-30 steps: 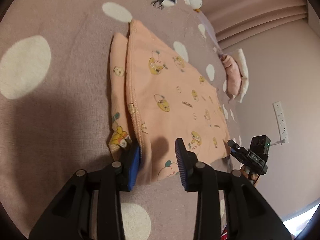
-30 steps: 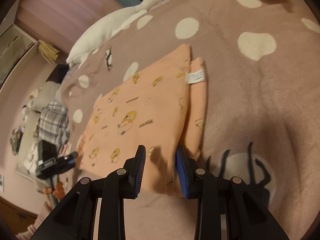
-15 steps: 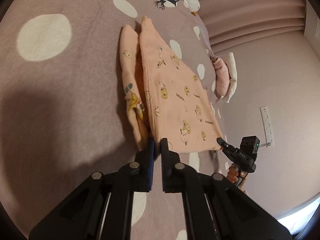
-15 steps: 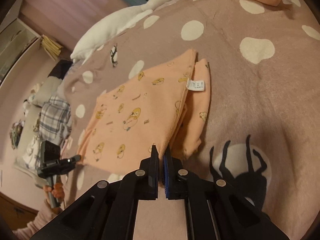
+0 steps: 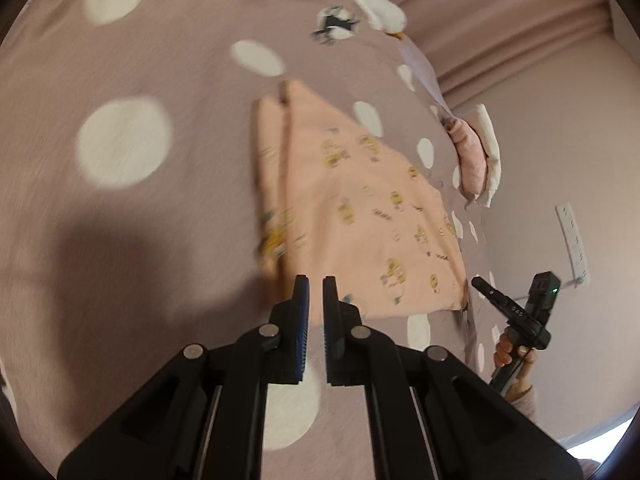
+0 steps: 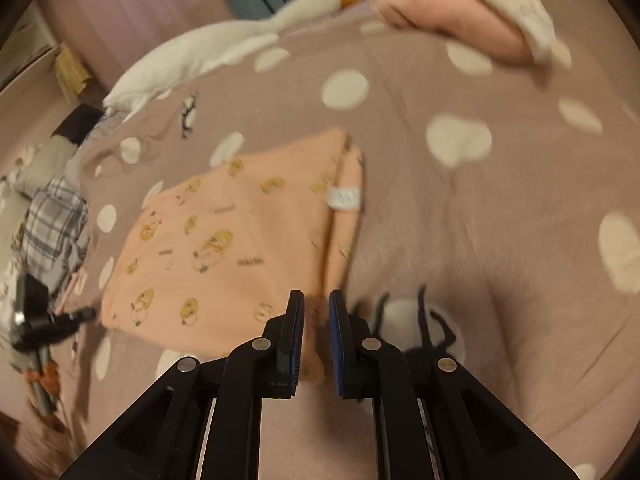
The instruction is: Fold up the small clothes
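The peach garment (image 5: 360, 216), printed with small yellow cartoon figures, lies folded on the dotted mauve bed cover (image 5: 120, 240), and everything else is placed from it. The left gripper (image 5: 316, 284) sits at the garment's near edge by the doubled-over strip. Its jaws are drawn almost together with the hem pinched between them. The right gripper (image 6: 317, 296) is at the opposite near corner, and its jaws are just beginning to part. They stand a sliver apart and peach cloth fills the gap between the pads. Both views are blurred. Only the right wrist view shows the white label (image 6: 346, 198) sewn by the garment's folded strip. It also shows a long white goose plush (image 6: 200, 56) beyond the garment's far edge and a plaid cloth (image 6: 52, 228) off to the garment's left. The black spider print (image 6: 416, 328) just beside the garment's near corner appears in this view too. Only the left wrist view shows a white power strip (image 5: 572, 240) on the wall, well beyond the garment's right side. It also shows the person's hand (image 5: 510, 354) gripping the other tool's handle below the garment's right corner. A folded pink and cream bundle (image 6: 460, 20) past the garment appears in both.
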A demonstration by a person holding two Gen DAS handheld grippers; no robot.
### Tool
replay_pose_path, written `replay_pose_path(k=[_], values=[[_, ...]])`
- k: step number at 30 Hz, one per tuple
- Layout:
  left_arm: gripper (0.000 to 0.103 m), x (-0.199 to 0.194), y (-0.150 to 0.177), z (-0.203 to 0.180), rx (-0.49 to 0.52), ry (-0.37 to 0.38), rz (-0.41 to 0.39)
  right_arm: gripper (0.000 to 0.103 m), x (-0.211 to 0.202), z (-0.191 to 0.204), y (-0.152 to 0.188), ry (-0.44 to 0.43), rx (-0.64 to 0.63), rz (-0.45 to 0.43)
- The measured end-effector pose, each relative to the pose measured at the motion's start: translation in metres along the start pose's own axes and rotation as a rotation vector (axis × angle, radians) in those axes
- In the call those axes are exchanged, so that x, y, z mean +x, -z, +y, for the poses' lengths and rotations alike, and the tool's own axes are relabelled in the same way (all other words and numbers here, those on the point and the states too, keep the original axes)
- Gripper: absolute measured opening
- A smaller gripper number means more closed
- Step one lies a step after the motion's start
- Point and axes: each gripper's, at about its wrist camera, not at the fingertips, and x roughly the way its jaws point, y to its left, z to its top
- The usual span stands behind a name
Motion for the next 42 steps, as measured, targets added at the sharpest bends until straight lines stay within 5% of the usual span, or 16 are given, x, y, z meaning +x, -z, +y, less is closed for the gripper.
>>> replay_pose_path(k=[7,12,17,25,27,29,31,36,42], values=[[0.004,0.061,-0.005,-0.037,0.153,-0.085,0.091,0.010,0.044,0.026,-0.027,0.010,-0.071,0.025],[0.004,0.069,0.013,-0.025,0.194,-0.153,0.144,0.010,0.078,0.041,-0.053,0.002,-0.084,0.050],[0.004,0.060,0.026,-0.019,0.218,-0.169,0.156,0.010,0.122,0.041,-0.073,0.163,-0.100,0.120],[0.006,0.049,0.023,-0.013,0.136,-0.120,0.117,0.005,0.124,0.031,-0.103,0.287,-0.001,0.015],[0.018,0.037,0.022,-0.016,0.125,-0.114,0.072,0.006,0.107,0.035,-0.102,0.255,-0.003,-0.027],[0.051,0.021,0.019,-0.015,0.098,-0.100,0.015,0.007,0.091,0.038,-0.097,0.183,-0.008,-0.042],[0.066,0.010,0.015,-0.011,0.072,-0.114,-0.044,0.009,0.073,0.046,-0.087,0.117,-0.024,-0.049],[0.065,0.008,0.004,0.009,-0.043,-0.089,-0.069,0.029,0.045,0.065,-0.055,-0.031,-0.053,-0.056],[0.065,0.022,-0.007,0.018,-0.108,-0.065,-0.056,0.030,0.060,0.079,-0.037,-0.105,-0.073,0.007]])
